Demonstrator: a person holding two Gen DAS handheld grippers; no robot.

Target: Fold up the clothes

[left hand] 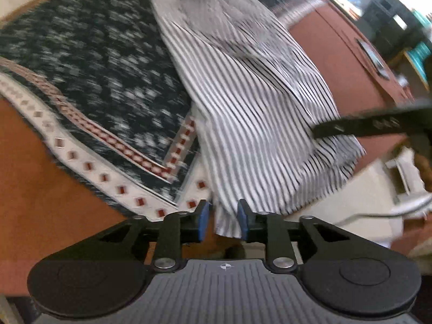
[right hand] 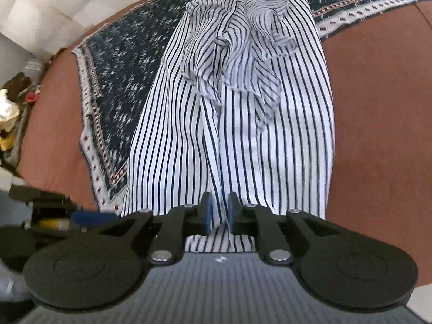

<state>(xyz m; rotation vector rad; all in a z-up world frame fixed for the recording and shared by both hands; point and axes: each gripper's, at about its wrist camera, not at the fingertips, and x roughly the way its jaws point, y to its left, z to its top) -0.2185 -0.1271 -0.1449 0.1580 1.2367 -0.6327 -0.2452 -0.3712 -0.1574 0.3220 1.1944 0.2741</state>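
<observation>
One striped shirt [right hand: 243, 135] is all we are handling, and it lies stretched over the dark patterned mat [left hand: 94, 67]. Its long axis runs straight away from both pairs of jaws, from the mat's near edge to the ruffled collar end [right hand: 243, 54] far across the mat. The hem hangs off the mat's near edge towards us, so the coming move, as we judge it, turns on carrying that hem along the shirt's length over the mat.

Both hands are at that hem end. The right gripper [right hand: 219, 213] is at about the middle of the hem, over a lengthwise crease. Its jaws stand close together with a pinch of fabric between them, but we cannot tell whether the pads actually press on it. The left gripper [left hand: 223, 221] is at a hem corner just beyond the mat's near corner. Its jaws stand clearly apart, and a strip of hem hangs loose between them, nearer one pad than the other. Neither hand is nearer the collar end, so we think a fold along the length would need both to travel together, once the left has a firm hold.

Under the mat is a reddish-brown surface [right hand: 378, 135], bare on both sides of the mat. Beyond the mat's far edge we see a pale wall, and off one side of the mat some small clutter [right hand: 8, 108], too blurred to name.
</observation>
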